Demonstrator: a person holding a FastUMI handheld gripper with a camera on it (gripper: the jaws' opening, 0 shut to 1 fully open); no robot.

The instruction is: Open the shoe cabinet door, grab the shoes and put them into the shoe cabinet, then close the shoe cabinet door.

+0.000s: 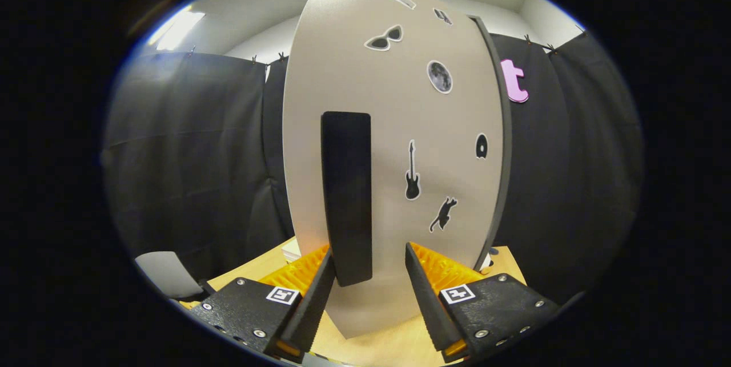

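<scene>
Pale beige panel is what I am facing: the shoe cabinet door (pixel 394 144) is standing upright just ahead of the gripper (pixel 370 267), rising from the light wooden tabletop (pixel 394 350). I am holding the gripper with its jaws apart, and the black upright handle (pixel 346 196) on the door is sitting between the two fingers, closer to the left finger (pixel 320 290) and maybe touching it; the right finger (pixel 422 293) is standing clear of it, so nothing is being clamped. Small black stickers are showing on the door to the right of the handle: sunglasses (pixel 384 37), a moon (pixel 439 76), a guitar (pixel 412 172) and a cat (pixel 444 214). Something white and flat (pixel 167 273) is lying off to the near left.
</scene>
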